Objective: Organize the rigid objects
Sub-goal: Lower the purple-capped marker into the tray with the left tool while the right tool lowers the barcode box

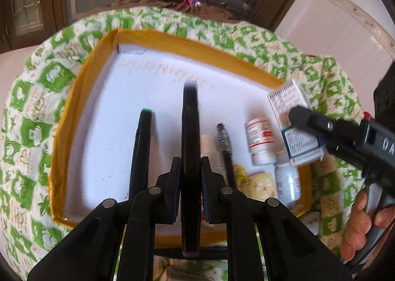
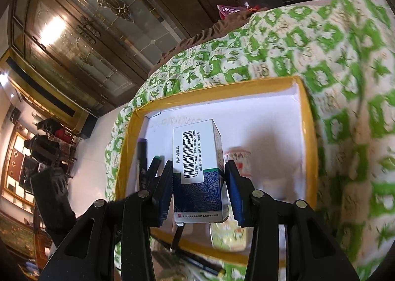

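Note:
A shallow white tray with a yellow rim lies on a green-patterned cloth. My left gripper is shut on a black marker with a purple end, held over the tray's middle. A second black marker with a green tip lies in the tray to its left. My right gripper is shut on a white and blue medicine box, held above the tray's right side; this box also shows in the left wrist view. The tray also shows in the right wrist view.
In the tray's right part lie a black pen, a white pill bottle with a red label, another white bottle and a yellow packet. The green-patterned cloth surrounds the tray. Dark wooden cabinets stand behind.

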Motion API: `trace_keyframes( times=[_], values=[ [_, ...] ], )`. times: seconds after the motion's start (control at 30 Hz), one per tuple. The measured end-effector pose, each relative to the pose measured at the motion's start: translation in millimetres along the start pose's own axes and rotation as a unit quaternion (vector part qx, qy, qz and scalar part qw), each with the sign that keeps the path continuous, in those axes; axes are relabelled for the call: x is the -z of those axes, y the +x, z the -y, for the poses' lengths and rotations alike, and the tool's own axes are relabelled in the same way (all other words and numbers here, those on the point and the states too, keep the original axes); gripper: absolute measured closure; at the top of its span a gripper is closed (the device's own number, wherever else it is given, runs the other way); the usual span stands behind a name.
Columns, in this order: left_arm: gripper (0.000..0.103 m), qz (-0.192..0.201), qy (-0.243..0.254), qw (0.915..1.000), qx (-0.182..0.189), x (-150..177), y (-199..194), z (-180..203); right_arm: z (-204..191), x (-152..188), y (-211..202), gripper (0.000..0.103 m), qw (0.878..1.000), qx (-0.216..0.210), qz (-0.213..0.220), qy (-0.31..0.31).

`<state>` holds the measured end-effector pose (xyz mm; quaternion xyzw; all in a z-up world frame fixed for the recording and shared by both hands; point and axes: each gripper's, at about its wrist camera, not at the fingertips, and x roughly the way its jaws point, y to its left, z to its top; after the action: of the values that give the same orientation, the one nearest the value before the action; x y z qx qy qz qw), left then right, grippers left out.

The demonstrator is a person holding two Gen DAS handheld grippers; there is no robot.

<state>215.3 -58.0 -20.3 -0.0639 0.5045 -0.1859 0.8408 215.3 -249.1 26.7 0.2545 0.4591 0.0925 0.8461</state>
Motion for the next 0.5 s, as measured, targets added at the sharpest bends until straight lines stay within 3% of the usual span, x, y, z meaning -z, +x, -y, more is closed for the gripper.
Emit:
trace_keyframes(
  times=[0.5],
  values=[
    [0.091,0.001,0.003,0.9993,-0.038,-10.3,6.6,-30.1,-15.1,-18.3,64.5,0.067,0.998,0.032,-0.038,-0.044]
  ],
)
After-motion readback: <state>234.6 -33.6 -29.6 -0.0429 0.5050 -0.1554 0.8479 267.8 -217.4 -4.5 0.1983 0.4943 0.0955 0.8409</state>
